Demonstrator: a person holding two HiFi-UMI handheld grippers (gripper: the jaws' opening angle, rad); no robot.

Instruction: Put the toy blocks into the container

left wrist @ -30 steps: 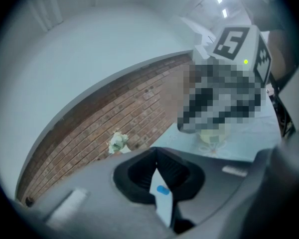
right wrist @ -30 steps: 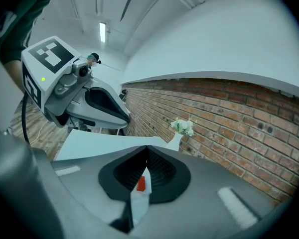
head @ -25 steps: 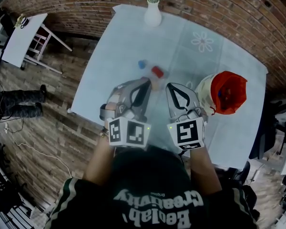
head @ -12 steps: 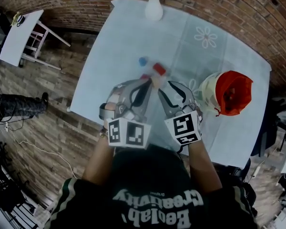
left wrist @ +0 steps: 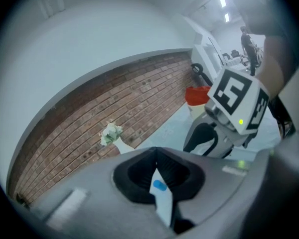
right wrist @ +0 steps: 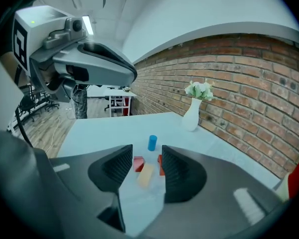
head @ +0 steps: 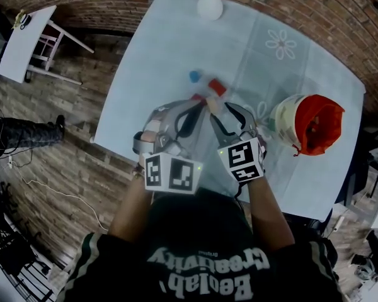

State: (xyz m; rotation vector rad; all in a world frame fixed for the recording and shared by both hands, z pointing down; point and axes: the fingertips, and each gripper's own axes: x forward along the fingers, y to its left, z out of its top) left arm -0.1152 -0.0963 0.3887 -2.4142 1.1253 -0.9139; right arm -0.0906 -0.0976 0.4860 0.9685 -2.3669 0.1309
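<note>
One pale table (head: 157, 61) by brick wall (right wrist: 249, 73); left tool (left wrist: 156, 153) closed, right tool (right wrist: 147, 148) just opening, tan block (right wrist: 145, 175) between.

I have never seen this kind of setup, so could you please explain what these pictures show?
A person holds a two-jaw gripper in each hand. One camera sits on the person's head, and one rides on each gripper. The head view looks down on a table with a blue cylinder, red blocks, a tan block, a vase and a red-lined bucket. The left gripper is shut and empty. The right gripper has just been opening its jaws; the tan block lies on the table between them, not gripped.
</note>
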